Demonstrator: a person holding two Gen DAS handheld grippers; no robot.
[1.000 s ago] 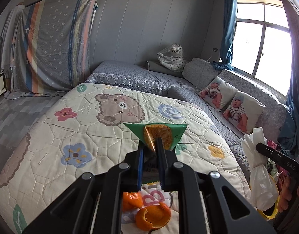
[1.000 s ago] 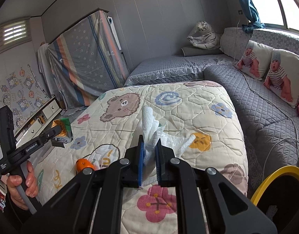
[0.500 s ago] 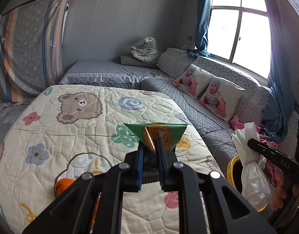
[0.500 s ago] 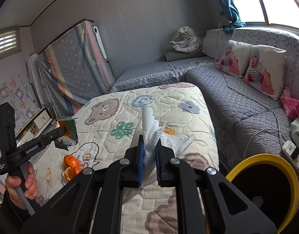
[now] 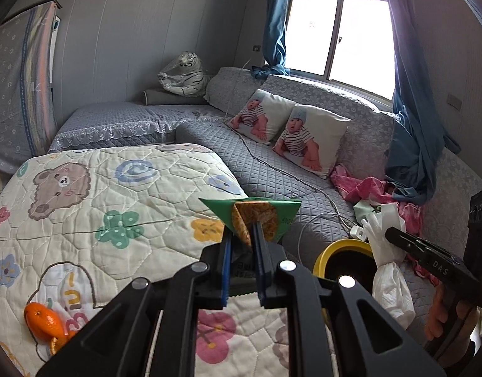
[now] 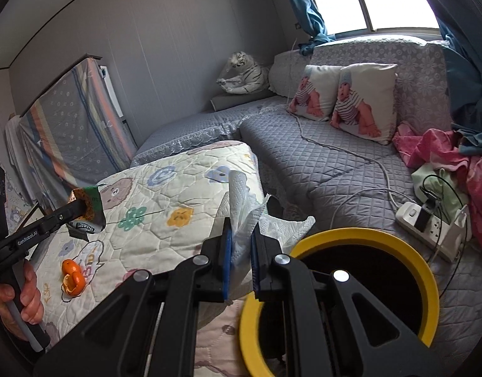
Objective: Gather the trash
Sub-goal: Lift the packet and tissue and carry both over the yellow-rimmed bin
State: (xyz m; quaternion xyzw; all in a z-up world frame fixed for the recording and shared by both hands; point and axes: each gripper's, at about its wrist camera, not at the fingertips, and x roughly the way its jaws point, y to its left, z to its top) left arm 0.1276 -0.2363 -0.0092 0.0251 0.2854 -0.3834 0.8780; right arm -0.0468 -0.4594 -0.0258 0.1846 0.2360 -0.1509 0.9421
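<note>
My left gripper [image 5: 243, 229] is shut on a green and orange snack wrapper [image 5: 256, 216], held above the patterned quilt; the right wrist view shows the same gripper [image 6: 82, 205] and wrapper [image 6: 90, 205] at the left. My right gripper [image 6: 241, 223] is shut on a crumpled white paper towel [image 6: 244, 216], just left of the yellow-rimmed bin [image 6: 351, 235]. In the left wrist view the towel [image 5: 388, 270] hangs beside that bin [image 5: 341, 248]. Orange peel [image 5: 43, 319] lies on the quilt at the lower left, and the peel [image 6: 73, 276] shows in the right wrist view too.
A grey quilted couch [image 6: 319, 147] runs along the window wall with two baby-print pillows [image 5: 291, 135]. A power strip [image 6: 429, 226] with cables and pink cloth [image 6: 445, 154] lie right of the bin. A toy tiger [image 5: 184, 75] sits at the far corner.
Both grippers have swung right across the quilt toward the couch. The yellow bin has come into view and now sits under the right gripper. Both grips are unchanged.
</note>
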